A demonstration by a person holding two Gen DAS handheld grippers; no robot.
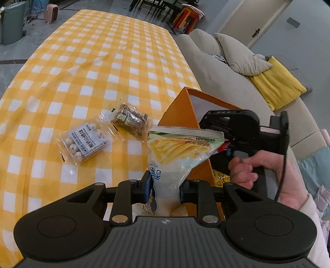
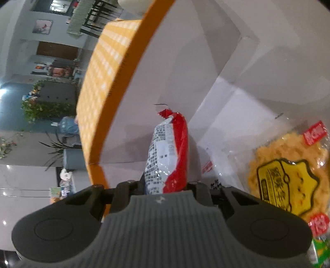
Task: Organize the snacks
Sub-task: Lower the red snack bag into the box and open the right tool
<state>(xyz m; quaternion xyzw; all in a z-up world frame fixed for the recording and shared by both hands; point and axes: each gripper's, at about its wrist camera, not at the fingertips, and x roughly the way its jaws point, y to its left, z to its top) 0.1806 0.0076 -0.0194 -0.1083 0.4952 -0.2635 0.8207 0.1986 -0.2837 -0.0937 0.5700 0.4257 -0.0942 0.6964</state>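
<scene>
My left gripper (image 1: 165,190) is shut on a white-green bag of potato sticks (image 1: 175,152) and holds it upright beside the orange box (image 1: 179,111). My right gripper (image 2: 165,186) reaches inside the orange box (image 2: 132,68) and is shut on a red-and-white snack packet (image 2: 168,154) above the white box floor. The right gripper also shows in the left wrist view (image 1: 237,132), over the box. A yellow snack packet (image 2: 288,175) lies in the box. A clear pack of white candy balls (image 1: 84,142) and a brown snack pack (image 1: 130,120) lie on the checked tablecloth (image 1: 92,61).
A grey sofa (image 1: 226,72) with a grey cushion and a yellow cushion (image 1: 276,84) stands right of the table. A green bin (image 1: 12,22) and a pink heater (image 1: 51,12) stand on the floor beyond the table's far left.
</scene>
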